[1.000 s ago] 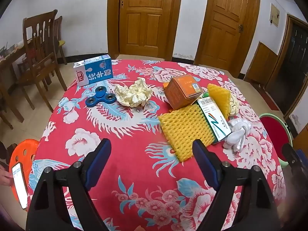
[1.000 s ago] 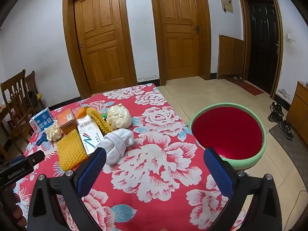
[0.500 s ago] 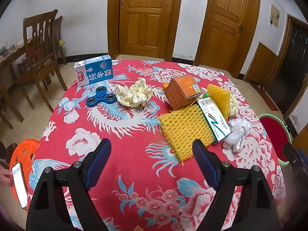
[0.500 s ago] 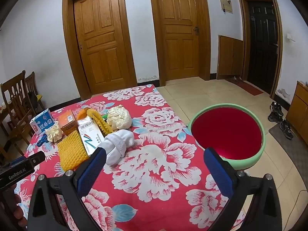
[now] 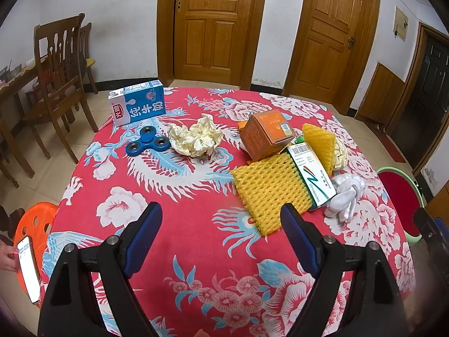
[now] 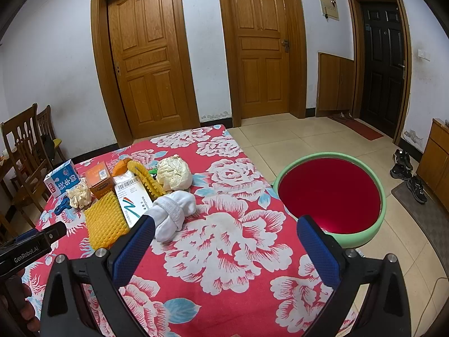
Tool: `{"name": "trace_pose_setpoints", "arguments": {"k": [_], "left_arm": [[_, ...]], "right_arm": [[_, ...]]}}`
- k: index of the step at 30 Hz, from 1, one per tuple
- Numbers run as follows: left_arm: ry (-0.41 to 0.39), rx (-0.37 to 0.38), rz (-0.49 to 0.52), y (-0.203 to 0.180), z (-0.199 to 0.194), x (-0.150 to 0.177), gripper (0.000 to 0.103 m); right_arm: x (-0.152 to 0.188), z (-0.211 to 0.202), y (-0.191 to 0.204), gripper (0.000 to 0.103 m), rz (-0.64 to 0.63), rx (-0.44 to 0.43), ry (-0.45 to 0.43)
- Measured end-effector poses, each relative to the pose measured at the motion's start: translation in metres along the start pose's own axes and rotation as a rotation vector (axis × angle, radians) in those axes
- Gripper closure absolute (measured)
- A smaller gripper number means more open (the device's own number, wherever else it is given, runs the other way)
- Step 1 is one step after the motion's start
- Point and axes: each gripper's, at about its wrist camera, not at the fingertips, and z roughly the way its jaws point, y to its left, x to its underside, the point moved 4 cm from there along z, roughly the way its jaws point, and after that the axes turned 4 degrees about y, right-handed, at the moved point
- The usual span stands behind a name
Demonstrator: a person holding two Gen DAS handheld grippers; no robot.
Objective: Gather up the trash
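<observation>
Nothing has shifted since a second ago: your left gripper (image 5: 221,236) and right gripper (image 6: 226,248) hover with jaws wide and empty, trash like the crumpled paper (image 5: 195,139) still mid-frame on the counter (image 5: 179,224), collection unstarted

Crumpled cream paper wad (image 5: 196,137) beside blue plastic fidget spinner (image 5: 148,141); flat yellow foam fruit net (image 5: 269,188) touching white capsule box (image 5: 313,175); knotted white sock (image 5: 346,193) just beside that box; red basin with green rim (image 6: 331,196) on floor.

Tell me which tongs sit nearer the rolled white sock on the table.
Right, by appearance. The right tongs hang open with their left fingertip just short of the rolled white sock. The left tongs, also open, hover farther left, in front of the yellow foam mesh sheet.
</observation>
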Motion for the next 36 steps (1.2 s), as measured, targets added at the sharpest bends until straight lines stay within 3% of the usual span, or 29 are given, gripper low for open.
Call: {"name": "trace_pose_setpoints", "arguments": {"k": [36], "left_arm": [[-0.004,0.003,-0.002,0.0003,0.0000,0.0001,0.017]], "right_arm": [[-0.0029,-0.0048,0.0017,0.000,-0.001,-0.001,-0.006]]}}
